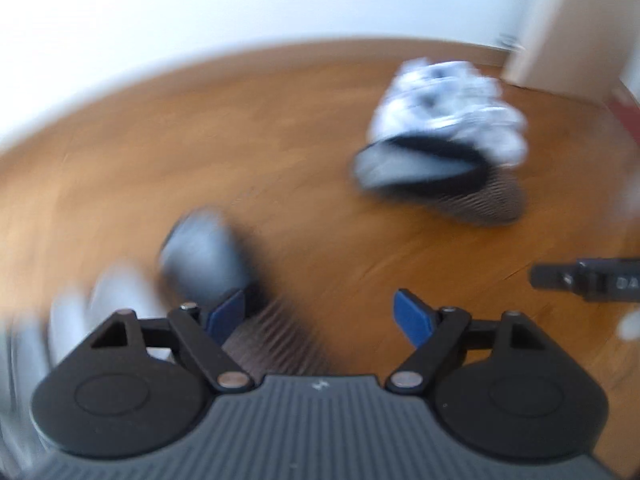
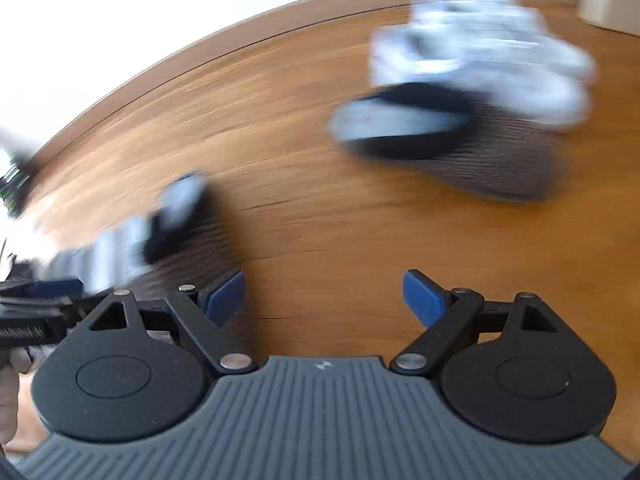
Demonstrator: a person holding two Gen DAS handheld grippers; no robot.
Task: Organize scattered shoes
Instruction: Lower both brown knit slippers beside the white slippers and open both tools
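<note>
Shoes (image 1: 440,136) blurred, no legible writing

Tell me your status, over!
Left gripper and right gripper: jaws open, empty. Grey slipper against white sneaker, another slipper near left. Nothing in the way.

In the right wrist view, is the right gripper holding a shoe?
No: the right gripper is open, with only bare wooden floor showing between its blue fingers.

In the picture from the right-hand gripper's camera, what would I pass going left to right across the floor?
The other gripper at the left edge → a blurred dark slipper → the big slipper at the right. The white shoe overlaps that slipper, so I leave it out.
</note>
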